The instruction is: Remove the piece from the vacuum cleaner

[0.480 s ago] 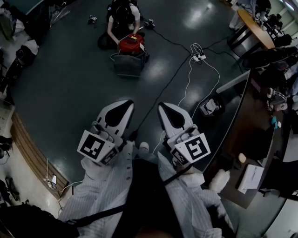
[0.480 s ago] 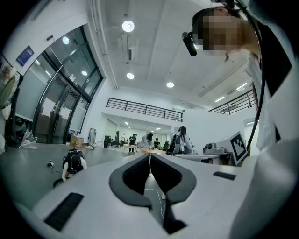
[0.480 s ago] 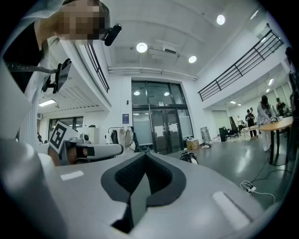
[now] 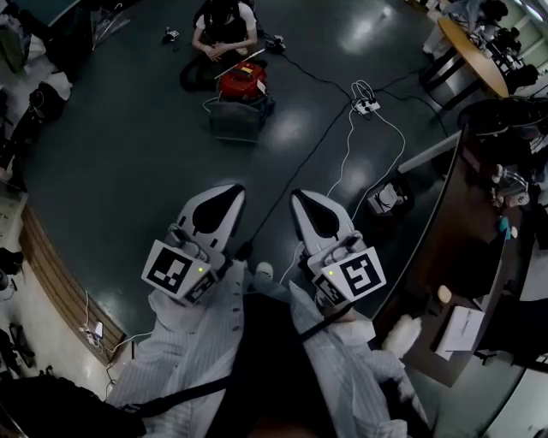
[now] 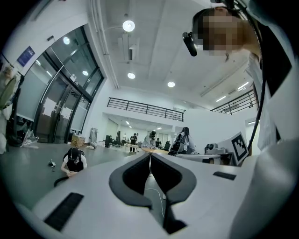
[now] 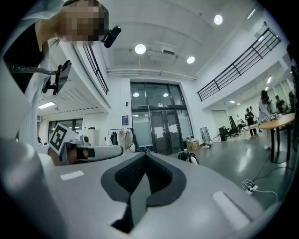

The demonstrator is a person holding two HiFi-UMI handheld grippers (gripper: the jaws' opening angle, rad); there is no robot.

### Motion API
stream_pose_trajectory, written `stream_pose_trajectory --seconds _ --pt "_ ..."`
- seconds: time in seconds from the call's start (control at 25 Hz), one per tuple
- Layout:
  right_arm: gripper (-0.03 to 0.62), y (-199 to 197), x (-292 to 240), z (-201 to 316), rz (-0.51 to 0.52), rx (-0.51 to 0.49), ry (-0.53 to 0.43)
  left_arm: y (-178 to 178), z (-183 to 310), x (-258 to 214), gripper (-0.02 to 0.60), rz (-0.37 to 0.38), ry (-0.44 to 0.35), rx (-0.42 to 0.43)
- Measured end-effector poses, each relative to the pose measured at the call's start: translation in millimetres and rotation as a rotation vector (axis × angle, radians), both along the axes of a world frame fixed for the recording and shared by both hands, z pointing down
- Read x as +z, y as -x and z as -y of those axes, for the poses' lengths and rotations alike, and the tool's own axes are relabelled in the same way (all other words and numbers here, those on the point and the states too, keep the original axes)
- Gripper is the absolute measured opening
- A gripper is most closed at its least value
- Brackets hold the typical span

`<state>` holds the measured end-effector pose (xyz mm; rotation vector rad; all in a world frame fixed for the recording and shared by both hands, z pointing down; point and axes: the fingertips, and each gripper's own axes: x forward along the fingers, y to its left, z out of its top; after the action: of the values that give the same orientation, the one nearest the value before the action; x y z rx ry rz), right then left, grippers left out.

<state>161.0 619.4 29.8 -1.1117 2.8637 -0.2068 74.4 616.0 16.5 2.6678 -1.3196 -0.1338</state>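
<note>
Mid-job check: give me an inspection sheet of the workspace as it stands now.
Surface: dark, glossy floor.
Job's things: red vacuum cleaner on the floor far ahead; a seated person is right behind it.
Clutter: grey case on the near side of the vacuum cleaner.
Tools: left tool and right tool both shut and empty, held close to the body, far from the vacuum cleaner.
Cables: white cable trails from a power strip toward the wearer.
Surroundings: dark desk at right; round table beyond.
</note>
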Motion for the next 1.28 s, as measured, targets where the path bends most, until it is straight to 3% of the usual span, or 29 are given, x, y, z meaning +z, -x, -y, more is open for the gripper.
stream_pose_trajectory --seconds 0.32,0.6,0.92,1.12,1.28 --pt "0.002 -4.5 17.4 19.8 0.019 -0.011 0.030 7.5 11.8 16.4 0.014 0.038 0.020 -0.041" --pt "0.002 27.3 41.5 76.4 0.005 -0.046 0.084 50.3 66.0 35.0 0.014 0.055 0.047 -0.102" --pt "0.002 106.5 62.2 227.1 0.001 -0.014 0.116 124.8 207.7 58.8 0.014 0.097 0.091 -0.037" --pt "0.002 159.7 62.7 331.8 -0.019 0.073 0.116 176.1 309.2 59.7 0.014 0.095 0.122 0.026" --pt "0.002 172.5 70.2 398.3 -0.022 0.146 0.115 192.3 375.7 79.2 0.014 0.113 0.163 0.093"
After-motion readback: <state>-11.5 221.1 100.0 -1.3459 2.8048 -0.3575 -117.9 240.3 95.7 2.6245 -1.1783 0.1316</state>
